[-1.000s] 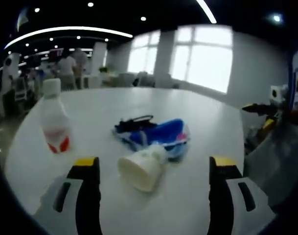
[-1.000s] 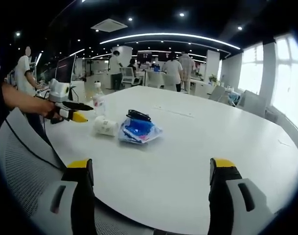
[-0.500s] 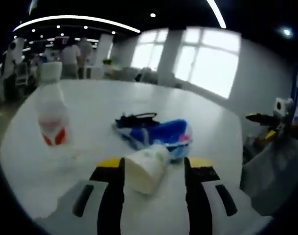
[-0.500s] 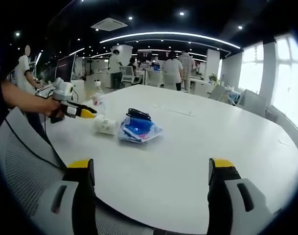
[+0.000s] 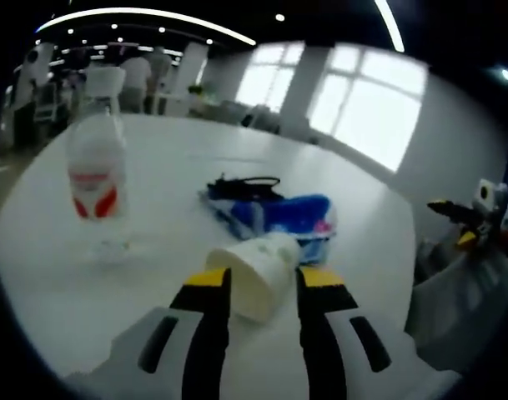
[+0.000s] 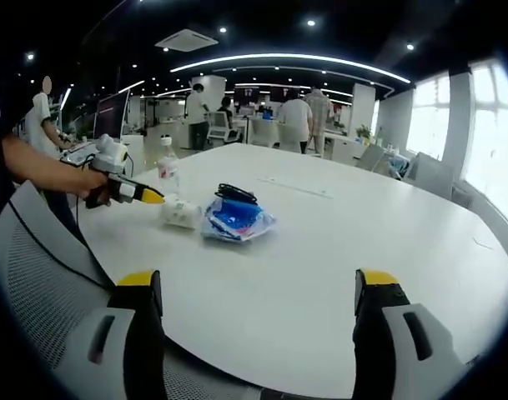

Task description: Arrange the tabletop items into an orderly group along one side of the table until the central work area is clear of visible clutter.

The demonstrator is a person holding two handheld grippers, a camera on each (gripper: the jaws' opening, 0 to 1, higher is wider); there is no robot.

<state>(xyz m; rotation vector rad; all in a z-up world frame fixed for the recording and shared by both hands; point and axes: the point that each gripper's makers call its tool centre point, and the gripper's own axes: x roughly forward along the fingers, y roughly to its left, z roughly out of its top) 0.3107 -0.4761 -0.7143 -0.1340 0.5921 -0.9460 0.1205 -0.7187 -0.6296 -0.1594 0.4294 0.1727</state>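
Jaws of the left gripper [image 5: 259,283] stand close together, one on each side of a white paper cup [image 5: 255,275] that lies on its side on the white worktop [image 5: 153,200]; their yellow tips press against the cup's wide open end, so the cup is grasped. In the left gripper view, a clear plastic bottle [image 5: 97,158] with a white cap and a red and white label stands upright to the left of the cup, well apart from it. Just beyond the cup lies a blue plastic bag [image 5: 287,218], with a black strap-like item [image 5: 243,185] resting at its far left edge. At the right edge of that view, the other gripper shows beyond the worktop's rim.

In the right gripper view, a person's hand [image 6: 85,182] at the left holds the left gripper [image 6: 158,198], whose yellow tips meet the cup [image 6: 179,213]. The bottle [image 6: 168,174] stands just behind the cup, and the blue bag [image 6: 235,218] lies beside the cup on its right, with the black item [image 6: 236,195] on its far side. These things sit together near the left rim of the worktop [image 6: 362,225]. The right gripper [image 6: 258,287] has its jaws spread wide apart and holds nothing, hanging over the near edge of the worktop. People stand among desks in the office behind.
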